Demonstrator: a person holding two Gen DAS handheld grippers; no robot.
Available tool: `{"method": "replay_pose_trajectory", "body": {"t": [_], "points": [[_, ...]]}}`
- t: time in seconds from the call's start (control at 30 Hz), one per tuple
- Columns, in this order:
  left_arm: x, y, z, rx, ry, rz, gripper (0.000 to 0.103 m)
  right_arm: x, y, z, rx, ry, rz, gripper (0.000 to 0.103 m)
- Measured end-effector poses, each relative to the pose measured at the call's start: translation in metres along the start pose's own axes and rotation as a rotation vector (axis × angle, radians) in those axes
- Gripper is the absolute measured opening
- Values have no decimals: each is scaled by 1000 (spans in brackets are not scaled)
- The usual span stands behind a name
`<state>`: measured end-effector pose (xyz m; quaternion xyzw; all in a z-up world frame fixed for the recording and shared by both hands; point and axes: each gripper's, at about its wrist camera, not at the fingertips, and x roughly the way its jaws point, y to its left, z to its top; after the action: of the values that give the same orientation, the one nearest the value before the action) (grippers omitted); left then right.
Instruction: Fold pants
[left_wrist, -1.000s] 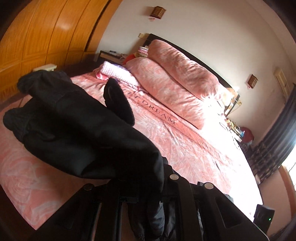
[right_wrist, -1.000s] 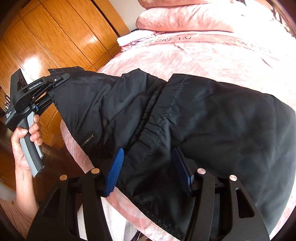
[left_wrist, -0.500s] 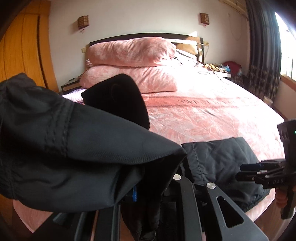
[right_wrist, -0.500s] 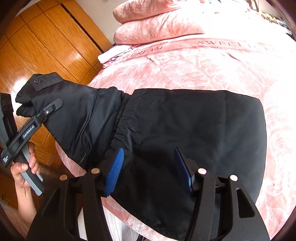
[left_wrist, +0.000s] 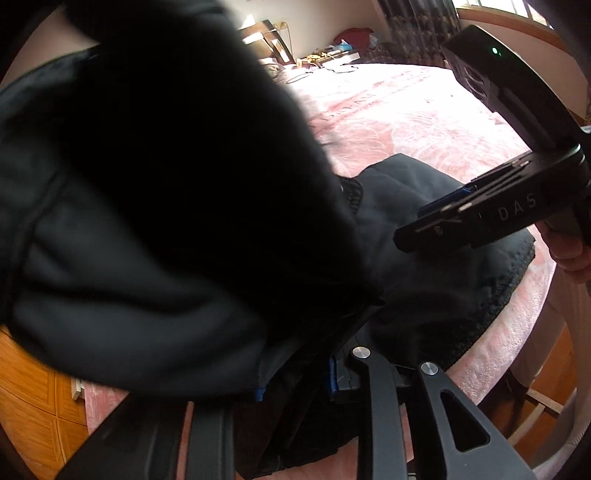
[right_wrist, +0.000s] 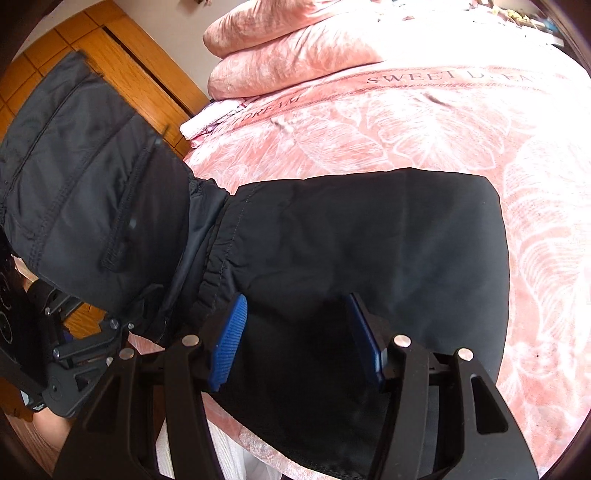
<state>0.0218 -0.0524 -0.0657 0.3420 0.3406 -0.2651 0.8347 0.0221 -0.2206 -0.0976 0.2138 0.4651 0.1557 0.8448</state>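
Black pants (right_wrist: 369, 251) lie partly folded on the pink bedspread (right_wrist: 424, 122) at the bed's near edge. My left gripper (left_wrist: 295, 380) is shut on one end of the pants (left_wrist: 147, 221) and holds it lifted; the raised cloth fills most of the left wrist view. In the right wrist view that lifted end (right_wrist: 81, 192) hangs at the left over the left gripper (right_wrist: 74, 354). My right gripper (right_wrist: 295, 336) is open, its blue pads (right_wrist: 227, 343) just above the flat part of the pants, holding nothing. It also shows in the left wrist view (left_wrist: 480, 218).
Two pink pillows (right_wrist: 295, 40) and a folded white-pink towel (right_wrist: 207, 118) lie at the head of the bed. A wooden wardrobe (right_wrist: 110, 48) stands to the left. A cluttered bedside table (left_wrist: 332, 51) and dark curtains (left_wrist: 417, 18) are at the far side.
My left gripper has swung the lifted pants end up and across towards the right gripper, which stays open over the flat part. The flat part has settled squarer on the bed.
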Motion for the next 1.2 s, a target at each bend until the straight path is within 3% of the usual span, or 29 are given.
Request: {"method": "replay_pose_trajectory", "body": {"t": [0.17,0.3,0.5,0.6,0.67,0.73,0.8,0.93,1.03,1.1,1.2], "points": [[3,-12,-11,-14,16,-90,25,-13,-10,-1,13,-18,-24,59],[6,-6,-20,-90,21,-174,26,-15,-17,-5,-14,6,-114,59],[8,35,-29,-374,22,-347,28,-36,-21,-18,-64,18,-197,68],[5,53,-39,-486,24,-407,28,-54,-24,-19,-54,8,-152,69],[2,55,-42,-529,22,-426,29,-67,-24,-15,-36,-12,-99,80],[2,60,-43,-535,26,-441,36,-74,-22,-8,-18,-37,-51,84],[-1,63,-43,-542,35,-461,58,-76,-21,-2,-3,-49,-7,84],[-7,78,-53,-647,17,-537,62,-63,-19,11,40,-26,64,87],[-6,94,-60,-745,-1,-507,71,-47,-22,18,92,11,96,88],[-3,107,-63,-803,-9,-415,77,-35,-22,21,101,38,97,88],[6,122,-68,-876,23,-295,77,-20,-20,22,87,65,70,88]]}}
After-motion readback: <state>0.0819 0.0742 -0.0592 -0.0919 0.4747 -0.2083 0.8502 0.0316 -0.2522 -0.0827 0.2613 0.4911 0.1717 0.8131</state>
